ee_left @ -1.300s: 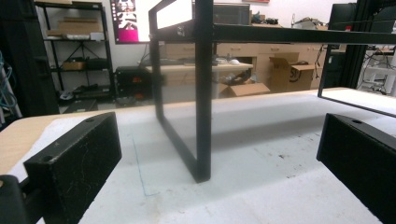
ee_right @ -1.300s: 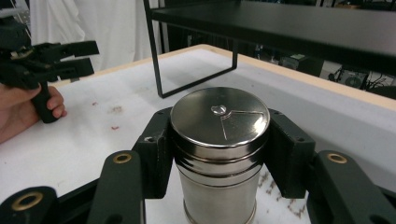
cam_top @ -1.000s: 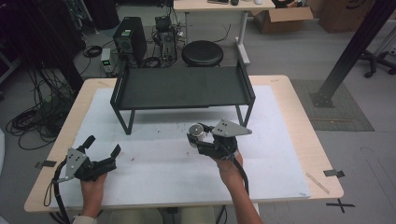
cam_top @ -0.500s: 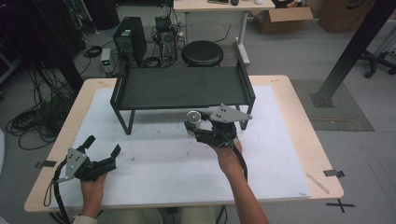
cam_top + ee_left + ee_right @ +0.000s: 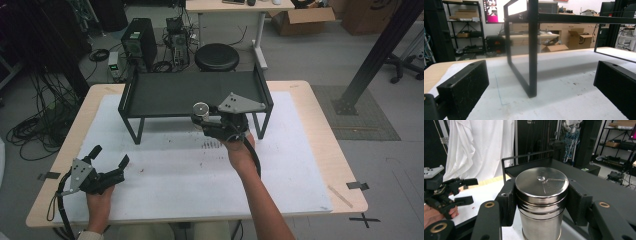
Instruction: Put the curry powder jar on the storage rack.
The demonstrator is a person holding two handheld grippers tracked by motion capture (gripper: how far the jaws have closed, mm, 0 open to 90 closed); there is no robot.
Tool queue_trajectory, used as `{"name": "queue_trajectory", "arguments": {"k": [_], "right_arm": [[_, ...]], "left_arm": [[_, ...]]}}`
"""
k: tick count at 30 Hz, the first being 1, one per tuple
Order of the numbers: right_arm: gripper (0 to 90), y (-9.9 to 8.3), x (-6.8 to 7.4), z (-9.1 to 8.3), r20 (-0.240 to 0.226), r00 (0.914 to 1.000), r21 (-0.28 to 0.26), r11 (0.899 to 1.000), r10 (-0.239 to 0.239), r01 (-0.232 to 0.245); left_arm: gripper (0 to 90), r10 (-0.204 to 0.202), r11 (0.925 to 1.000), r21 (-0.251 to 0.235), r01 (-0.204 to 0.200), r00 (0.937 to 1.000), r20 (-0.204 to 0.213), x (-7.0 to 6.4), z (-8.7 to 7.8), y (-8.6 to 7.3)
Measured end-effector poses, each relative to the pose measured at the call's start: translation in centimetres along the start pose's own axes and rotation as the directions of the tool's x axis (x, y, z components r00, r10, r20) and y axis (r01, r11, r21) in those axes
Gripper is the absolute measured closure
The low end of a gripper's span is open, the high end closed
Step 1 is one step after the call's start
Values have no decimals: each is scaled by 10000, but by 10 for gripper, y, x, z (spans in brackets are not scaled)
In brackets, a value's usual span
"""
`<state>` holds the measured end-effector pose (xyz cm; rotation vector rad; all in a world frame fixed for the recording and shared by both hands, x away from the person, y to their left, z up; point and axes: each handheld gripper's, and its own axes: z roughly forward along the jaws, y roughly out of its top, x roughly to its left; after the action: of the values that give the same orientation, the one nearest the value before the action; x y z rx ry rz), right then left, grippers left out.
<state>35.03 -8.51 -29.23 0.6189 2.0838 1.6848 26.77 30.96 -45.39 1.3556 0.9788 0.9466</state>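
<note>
Nearest the person, at the table's (image 5: 310, 150) front left corner, the left gripper (image 5: 107, 159) rests low over the white mat (image 5: 170, 175) with its jaws spread wide and nothing between them. It points toward the black tray stand (image 5: 165, 95) near the table's back edge.

Farther in, just right of the table's middle, the right gripper (image 5: 202, 119) is pinching a round steel canister (image 5: 541, 202) — both jaws press against its sides just under the lid. The canister is held upright in the air, level with the stand's front rail and right beside it.

As a judgement, the pickup is done and the carry nearly so — what appears left is lifting the canister over the rail, setting it on the stand's dark shelf, and letting go.
</note>
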Motion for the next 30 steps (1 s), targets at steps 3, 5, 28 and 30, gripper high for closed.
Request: {"name": "queue_trajectory", "arguments": {"k": [3,5,28,30], "right_arm": [[484,8,-2,4,-4,10000,-23,10000,-30,30],[484,13,-4,7,3,10000,5,10000,-67,67],[485,50,-32,48,399,9988,-25,9996,-291,293],[485,52,-35,55,466,9984,17,9994,-334,333]], "left_arm": [[3,-1,10000,-1,1,10000,-1,0,0,0],[2,-1,10000,-5,1,10000,-2,0,0,0],[2,-1,10000,-15,1,10000,-5,0,0,0],[3,-20,10000,-30,20,10000,-4,0,0,0]]}}
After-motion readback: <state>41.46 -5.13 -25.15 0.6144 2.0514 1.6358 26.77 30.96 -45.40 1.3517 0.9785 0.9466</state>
